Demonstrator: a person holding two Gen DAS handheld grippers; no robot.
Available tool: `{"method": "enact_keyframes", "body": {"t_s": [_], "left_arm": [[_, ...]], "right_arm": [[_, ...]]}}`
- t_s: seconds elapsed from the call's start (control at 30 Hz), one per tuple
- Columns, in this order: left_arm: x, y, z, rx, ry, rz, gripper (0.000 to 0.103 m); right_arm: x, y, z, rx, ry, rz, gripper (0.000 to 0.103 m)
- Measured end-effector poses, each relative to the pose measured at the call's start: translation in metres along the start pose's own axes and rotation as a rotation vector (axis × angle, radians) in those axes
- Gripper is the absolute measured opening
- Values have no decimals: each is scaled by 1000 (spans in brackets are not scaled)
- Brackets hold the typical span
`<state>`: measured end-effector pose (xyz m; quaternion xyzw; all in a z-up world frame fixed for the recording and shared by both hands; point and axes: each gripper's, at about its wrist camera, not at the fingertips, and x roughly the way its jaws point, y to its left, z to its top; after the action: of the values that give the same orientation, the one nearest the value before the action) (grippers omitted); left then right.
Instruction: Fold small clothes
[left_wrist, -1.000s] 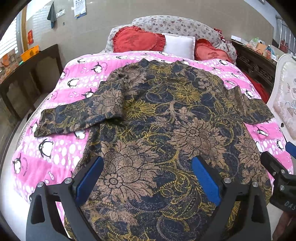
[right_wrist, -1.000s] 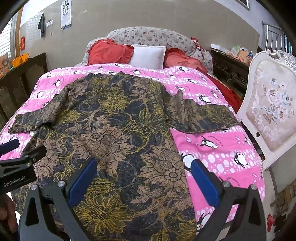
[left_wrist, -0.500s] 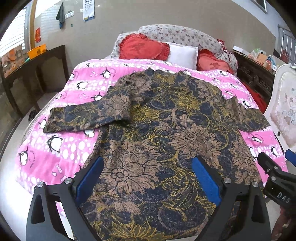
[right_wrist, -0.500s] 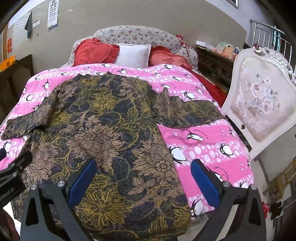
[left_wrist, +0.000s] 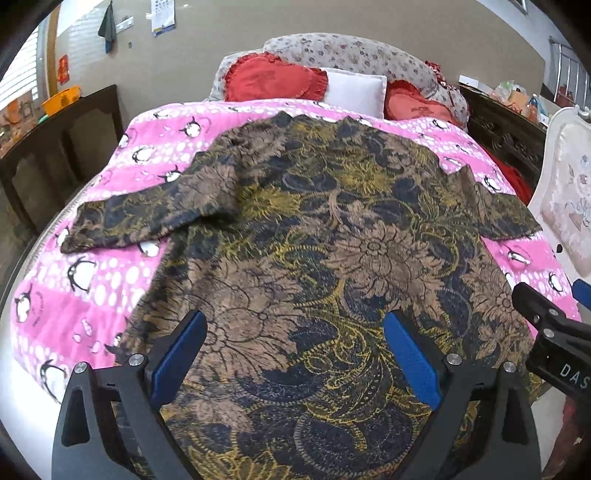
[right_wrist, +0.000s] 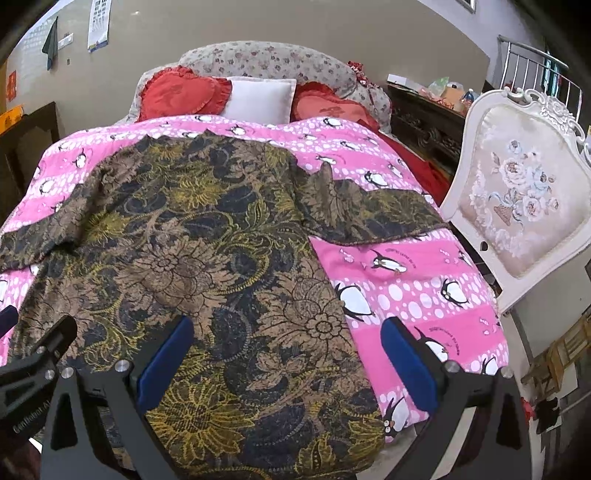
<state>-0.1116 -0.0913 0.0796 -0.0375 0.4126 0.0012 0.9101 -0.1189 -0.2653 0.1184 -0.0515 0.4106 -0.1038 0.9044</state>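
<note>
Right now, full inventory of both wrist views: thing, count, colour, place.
floral garment: 1, dark blue, brown and gold, spread flat on the bed, both sleeves out
penguin quilt: 1, pink and white, covers the bed
heart cushions: 2, red, at the headboard either side of the white pillow
white pillow: 1, white, between the cushions
upholstered chair: 1, white frame with floral back, right of the bed
dark wood table: 1, left of the bed
left gripper: 1, black with blue pads, open above the near hem
right gripper: 1, same, open above the garment's right edge
</note>
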Motion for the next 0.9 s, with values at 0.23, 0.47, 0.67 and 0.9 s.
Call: {"method": "enact_keyframes", "body": {"t_s": [0.23, 0.47, 0.67, 0.9], "left_arm": [[15, 5, -6, -22, 19, 1, 81], [19, 11, -12, -54, 6, -13, 80], [24, 11, -17, -42, 33, -25, 80], [20, 14, -20, -49, 9, -27, 80]], "right_arm": [[17, 4, -1, -14, 33, -12, 103], [28, 9, -5, -25, 59, -24, 103], [33, 14, -6, -32, 73, -27, 103], [32, 25, -3, -60, 66, -12, 103]]}}
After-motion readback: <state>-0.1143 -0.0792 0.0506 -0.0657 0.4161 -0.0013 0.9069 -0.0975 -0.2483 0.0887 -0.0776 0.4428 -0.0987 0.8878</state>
